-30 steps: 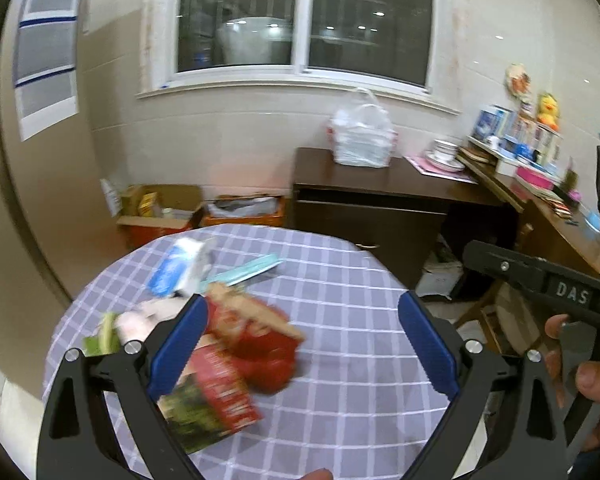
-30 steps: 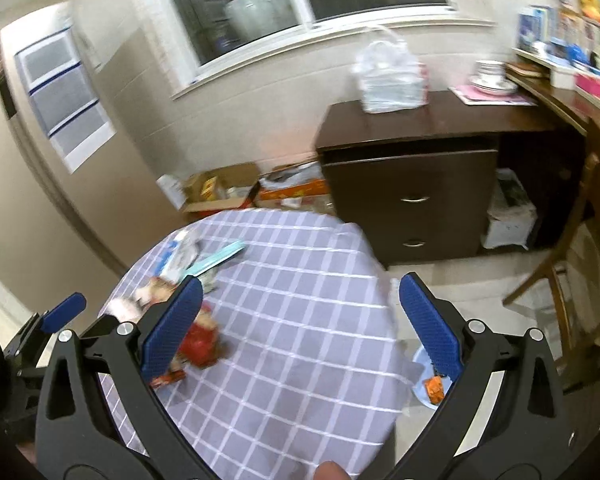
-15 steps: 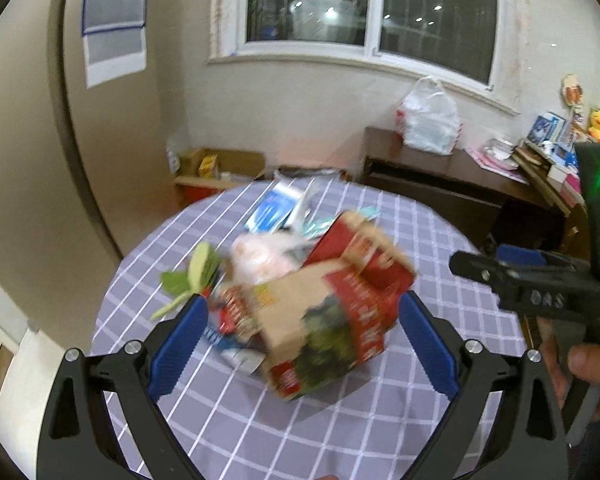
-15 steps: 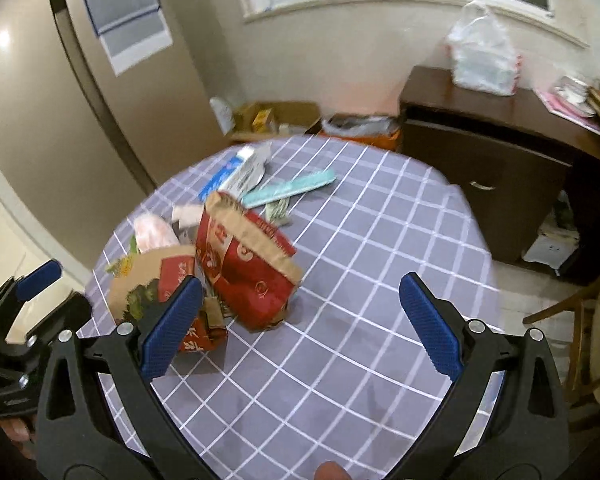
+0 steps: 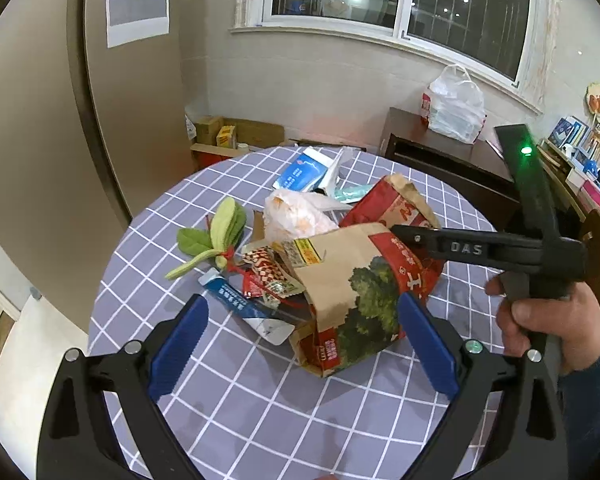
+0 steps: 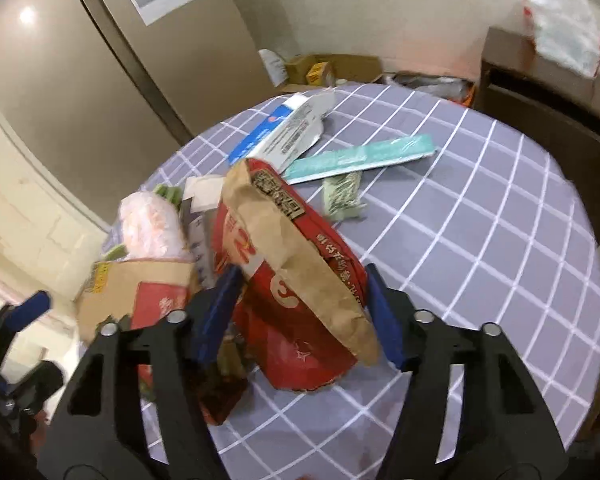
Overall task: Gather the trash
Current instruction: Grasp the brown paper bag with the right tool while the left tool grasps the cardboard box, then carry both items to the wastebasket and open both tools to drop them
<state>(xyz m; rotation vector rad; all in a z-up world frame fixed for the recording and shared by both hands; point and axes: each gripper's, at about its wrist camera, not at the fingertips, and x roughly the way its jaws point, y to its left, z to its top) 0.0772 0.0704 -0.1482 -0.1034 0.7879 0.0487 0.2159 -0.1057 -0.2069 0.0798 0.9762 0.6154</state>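
A pile of trash lies on the round table with the grey checked cloth [image 5: 260,404]. A brown and red paper bag with a tree print [image 5: 356,300] lies in front of my open, empty left gripper [image 5: 300,344]. A second red and brown paper bag [image 6: 300,280] stands between the blue pads of my right gripper [image 6: 300,312], which are narrowed around it; I cannot tell if they touch it. Small red wrappers [image 5: 268,276], a white plastic bag [image 5: 296,216] and green leaves [image 5: 216,232] lie in the pile.
A blue and white carton [image 6: 284,132], a teal strip [image 6: 364,158] and a small green packet [image 6: 342,196] lie at the far side of the table. Cardboard boxes [image 5: 236,136] sit on the floor by the wall. A dark cabinet [image 5: 444,156] carries a white bag [image 5: 456,108].
Both grippers moved in closer over the trash pile. My right gripper went down around the red and brown bag and its pads came closer together. The left gripper stayed open.
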